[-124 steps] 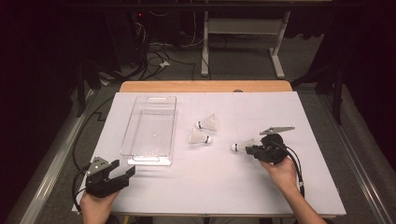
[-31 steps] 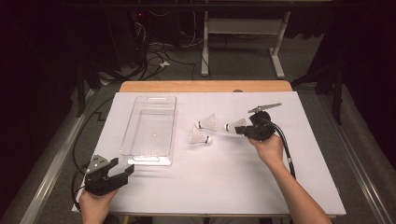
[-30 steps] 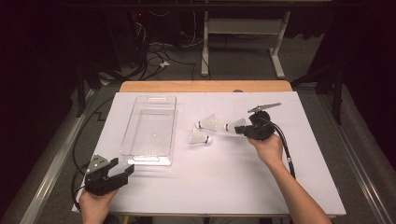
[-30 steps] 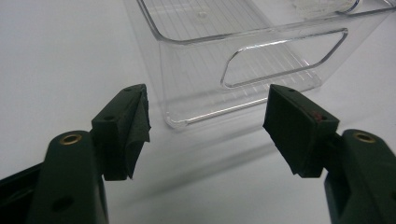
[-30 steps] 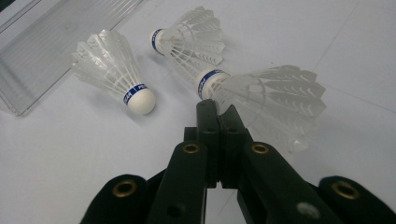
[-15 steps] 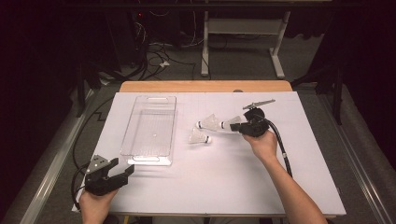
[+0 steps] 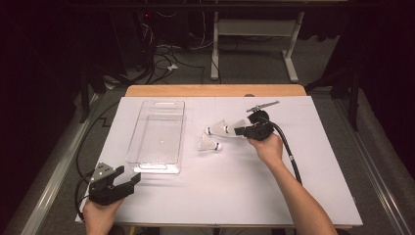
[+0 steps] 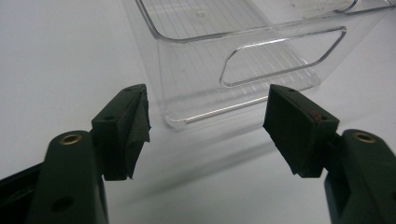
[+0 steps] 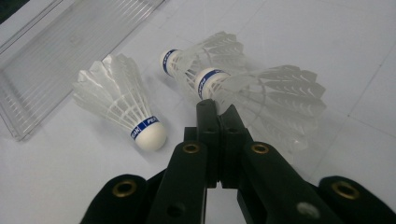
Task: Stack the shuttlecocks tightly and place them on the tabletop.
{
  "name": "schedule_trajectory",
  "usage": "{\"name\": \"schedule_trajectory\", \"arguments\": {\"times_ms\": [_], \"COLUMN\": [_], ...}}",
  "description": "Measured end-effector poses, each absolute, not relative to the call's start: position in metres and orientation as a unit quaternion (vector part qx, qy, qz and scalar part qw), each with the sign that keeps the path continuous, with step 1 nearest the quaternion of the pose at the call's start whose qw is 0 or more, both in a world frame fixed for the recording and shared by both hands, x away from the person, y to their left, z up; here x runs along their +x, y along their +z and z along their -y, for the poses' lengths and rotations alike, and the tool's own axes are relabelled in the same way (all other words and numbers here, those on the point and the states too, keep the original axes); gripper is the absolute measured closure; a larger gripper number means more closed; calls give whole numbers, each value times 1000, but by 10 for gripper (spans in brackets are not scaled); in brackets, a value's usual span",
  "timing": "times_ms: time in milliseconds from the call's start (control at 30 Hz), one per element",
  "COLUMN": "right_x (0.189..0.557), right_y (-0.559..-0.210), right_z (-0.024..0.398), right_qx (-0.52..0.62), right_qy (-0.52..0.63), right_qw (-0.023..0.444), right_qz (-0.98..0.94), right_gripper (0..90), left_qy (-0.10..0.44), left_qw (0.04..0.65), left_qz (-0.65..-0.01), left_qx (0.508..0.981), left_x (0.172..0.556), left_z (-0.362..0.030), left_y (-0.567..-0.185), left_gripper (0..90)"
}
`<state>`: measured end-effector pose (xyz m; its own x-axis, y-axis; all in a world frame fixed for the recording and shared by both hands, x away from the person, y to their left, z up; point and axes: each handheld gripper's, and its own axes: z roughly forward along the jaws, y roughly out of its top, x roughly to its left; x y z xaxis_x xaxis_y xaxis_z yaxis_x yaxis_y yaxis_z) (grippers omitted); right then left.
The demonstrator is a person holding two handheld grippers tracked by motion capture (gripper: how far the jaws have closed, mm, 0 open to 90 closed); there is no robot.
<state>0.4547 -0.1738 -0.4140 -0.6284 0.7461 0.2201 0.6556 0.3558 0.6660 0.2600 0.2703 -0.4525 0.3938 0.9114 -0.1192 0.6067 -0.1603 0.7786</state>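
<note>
White shuttlecock in right gripper (jaws pinched)

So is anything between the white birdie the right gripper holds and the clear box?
Yes. Two other white feather shuttlecocks lie on the white table between the held shuttlecock and the clear plastic tray.

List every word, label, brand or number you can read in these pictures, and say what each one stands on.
"PEN": white letters on the blue band of the lone shuttlecock, cut off where the band curves away.
Blue bands on the other two shuttlecocks, one held in the shut right gripper: print too blurred to read.
Clear tray, table, left gripper: no readable text.
</note>
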Motion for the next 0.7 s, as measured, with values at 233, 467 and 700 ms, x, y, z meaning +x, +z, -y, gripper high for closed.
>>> {"name": "schedule_trajectory", "arguments": {"times_ms": [233, 467, 700], "right_x": [460, 463, 465], "right_y": [-416, -418, -420], "right_z": [166, 162, 155], "right_qx": [423, 422, 418], "right_qy": [375, 373, 371], "right_qw": [56, 51, 45], "right_qz": [-823, -825, -828], "right_gripper": [900, 900, 900], "left_qy": [194, 194, 194], "left_qw": [393, 393, 394], "left_qz": [-515, -514, -514], "left_qx": [737, 737, 737], "left_x": [260, 260, 260], "left_z": [-270, -270, -270], "left_y": [-452, -453, -453], "left_gripper": [322, 322, 322]}}
